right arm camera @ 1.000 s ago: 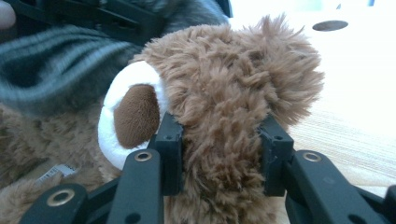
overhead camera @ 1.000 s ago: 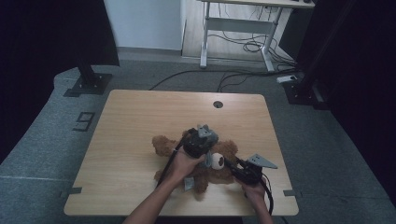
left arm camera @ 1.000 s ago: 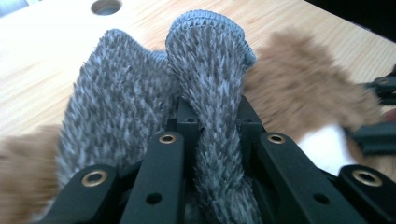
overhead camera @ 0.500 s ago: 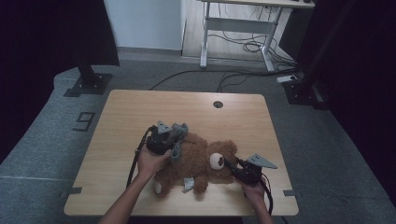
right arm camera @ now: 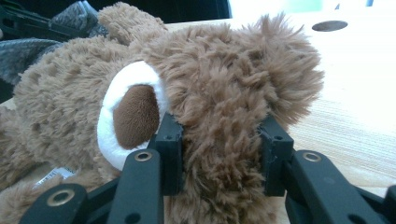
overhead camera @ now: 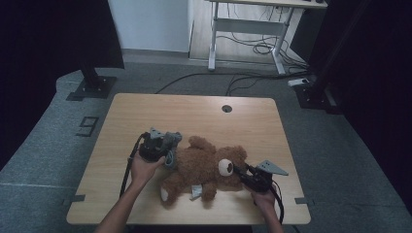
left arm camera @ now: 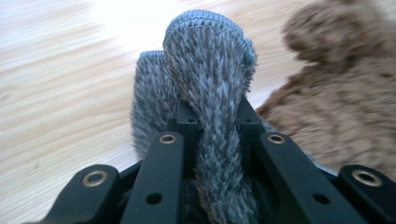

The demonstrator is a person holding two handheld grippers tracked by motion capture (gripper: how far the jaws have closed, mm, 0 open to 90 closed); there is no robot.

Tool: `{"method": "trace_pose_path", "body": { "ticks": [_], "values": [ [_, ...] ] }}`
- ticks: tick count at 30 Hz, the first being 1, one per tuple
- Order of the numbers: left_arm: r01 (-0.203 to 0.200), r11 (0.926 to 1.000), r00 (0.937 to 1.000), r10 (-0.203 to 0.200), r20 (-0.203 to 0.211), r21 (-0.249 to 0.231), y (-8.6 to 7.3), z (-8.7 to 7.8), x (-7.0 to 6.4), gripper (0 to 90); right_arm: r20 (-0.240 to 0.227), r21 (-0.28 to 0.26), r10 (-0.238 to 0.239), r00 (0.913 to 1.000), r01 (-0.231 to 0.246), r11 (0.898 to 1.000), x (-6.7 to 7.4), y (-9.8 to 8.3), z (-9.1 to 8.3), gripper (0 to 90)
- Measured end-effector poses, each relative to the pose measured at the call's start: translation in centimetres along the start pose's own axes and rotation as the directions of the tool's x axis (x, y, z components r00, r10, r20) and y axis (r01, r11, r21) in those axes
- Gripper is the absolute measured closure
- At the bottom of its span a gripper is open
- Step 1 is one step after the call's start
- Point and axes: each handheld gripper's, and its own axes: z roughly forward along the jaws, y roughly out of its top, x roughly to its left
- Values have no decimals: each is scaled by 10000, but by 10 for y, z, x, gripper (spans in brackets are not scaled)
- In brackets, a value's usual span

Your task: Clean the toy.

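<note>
A brown teddy bear (overhead camera: 204, 165) lies on the wooden table (overhead camera: 194, 111), head toward the right and white muzzle (right arm camera: 133, 116) up. My right gripper (overhead camera: 241, 172) is shut on the bear's head (right arm camera: 219, 93), with fur bulging between its jaws. My left gripper (overhead camera: 164, 149) sits at the bear's left side, shut on a grey furry piece of fabric (overhead camera: 171, 141). In the left gripper view the grey fabric (left arm camera: 205, 70) stands up folded between the jaws, and the bear's brown fur (left arm camera: 336, 93) is just to the right.
A round cable hole (overhead camera: 227, 108) sits near the table's far edge. Beyond the table are a white desk frame (overhead camera: 243, 29) with floor cables and a black stand base (overhead camera: 92, 87). Bare tabletop stretches to the left and the far side.
My left gripper has moved left, from over the bear's middle to its left side, carrying the grey fabric. The right gripper and the bear's head have stayed put.
</note>
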Motion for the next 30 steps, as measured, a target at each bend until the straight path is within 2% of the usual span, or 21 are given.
{"method": "trace_pose_path", "body": {
  "ticks": [3,6,9,12,15,16,19,22,26,27,30],
  "values": [
    [-43,9999,9994,46,330,-106,8,0,-10,777,-4,-8,20,10000,-20,10000,0,0,0,602],
    [-362,9992,9975,372,605,-182,17,3,-28,777,0,-10,21,10000,-21,10000,0,0,0,602],
    [-701,9970,9955,721,610,-334,21,2,-42,776,-7,-4,15,10000,-15,10000,-1,0,0,602],
    [-597,9955,9941,659,864,-730,23,-7,-49,775,-17,-9,28,10000,-28,10000,-1,0,-1,601],
    [-775,9900,9880,921,1242,-1179,23,-24,-57,775,-38,-8,46,10000,-46,10000,-1,0,-1,602],
    [-759,9890,9874,924,1289,-1272,23,-26,-59,774,-32,-8,66,10000,-66,10000,-1,0,0,601],
    [-796,9870,9801,1031,1699,-1397,25,-32,-67,773,7,-11,54,10000,-54,10000,-1,0,0,601],
    [-979,9886,9816,1149,1526,-1147,25,-23,-73,771,40,-19,63,10000,-63,10000,0,0,0,599],
    [-610,9968,9855,683,1551,-514,16,3,-67,772,-60,-5,43,10000,-43,10000,-1,0,-1,574],
    [-487,9972,9857,571,1585,-564,10,8,-68,774,-118,-8,20,9999,-21,10000,-1,1,-2,554],
    [-520,9955,9857,639,1559,-793,0,10,-70,779,-269,26,18,9996,-17,10000,-2,2,-4,488]
  ]
}}
